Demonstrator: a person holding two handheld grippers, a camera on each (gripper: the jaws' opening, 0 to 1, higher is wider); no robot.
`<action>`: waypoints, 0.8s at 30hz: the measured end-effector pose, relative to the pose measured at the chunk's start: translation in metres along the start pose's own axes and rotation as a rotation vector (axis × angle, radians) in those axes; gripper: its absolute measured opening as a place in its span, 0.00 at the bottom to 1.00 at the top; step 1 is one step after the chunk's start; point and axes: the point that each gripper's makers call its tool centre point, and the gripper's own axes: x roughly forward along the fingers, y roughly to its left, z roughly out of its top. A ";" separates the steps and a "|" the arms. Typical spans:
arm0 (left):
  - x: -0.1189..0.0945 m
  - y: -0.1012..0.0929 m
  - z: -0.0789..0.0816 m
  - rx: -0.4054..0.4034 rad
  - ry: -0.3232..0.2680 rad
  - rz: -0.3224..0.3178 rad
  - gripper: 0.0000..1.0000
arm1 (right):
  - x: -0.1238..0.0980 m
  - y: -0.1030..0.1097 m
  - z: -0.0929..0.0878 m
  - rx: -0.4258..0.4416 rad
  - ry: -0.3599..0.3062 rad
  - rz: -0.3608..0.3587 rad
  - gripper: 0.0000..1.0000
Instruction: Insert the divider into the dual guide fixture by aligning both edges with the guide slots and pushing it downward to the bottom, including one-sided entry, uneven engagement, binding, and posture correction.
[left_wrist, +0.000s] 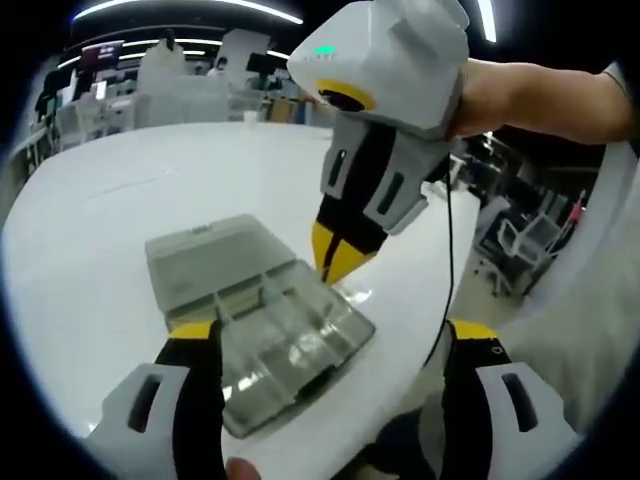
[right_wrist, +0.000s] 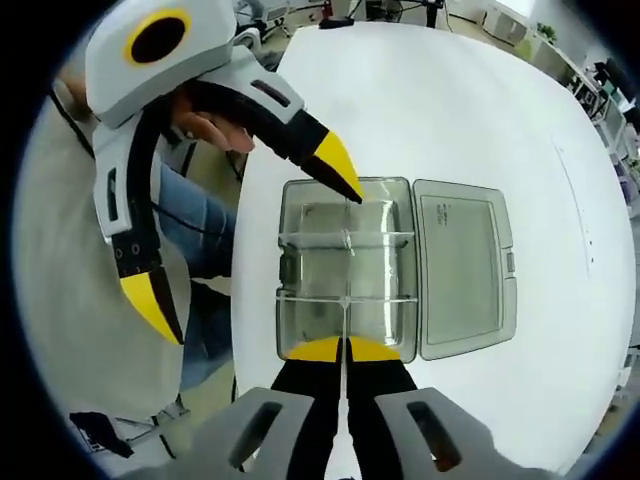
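The clear plastic compartment box (right_wrist: 347, 270) lies on the white table (right_wrist: 480, 120), its hinged lid (right_wrist: 462, 268) open flat beside it. The right gripper (right_wrist: 345, 349) is clenched on a thin clear divider (right_wrist: 346, 322) at the box's near wall. The left gripper (right_wrist: 250, 240) is spread wide, one fingertip (right_wrist: 340, 170) touching the far wall.

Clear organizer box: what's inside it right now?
The clear organizer box holds only transparent dividers forming compartments, seemingly empty. The right gripper covers its near edge.
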 end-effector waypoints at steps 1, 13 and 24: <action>0.000 0.000 0.000 0.000 0.000 0.000 0.89 | 0.000 0.000 0.000 -0.001 0.000 -0.001 0.00; 0.000 0.000 0.000 0.000 -0.002 0.000 0.89 | 0.002 0.000 0.000 -0.009 0.008 -0.007 0.00; 0.000 0.000 -0.001 -0.002 0.001 -0.001 0.88 | 0.006 0.000 -0.002 0.006 0.004 -0.005 0.00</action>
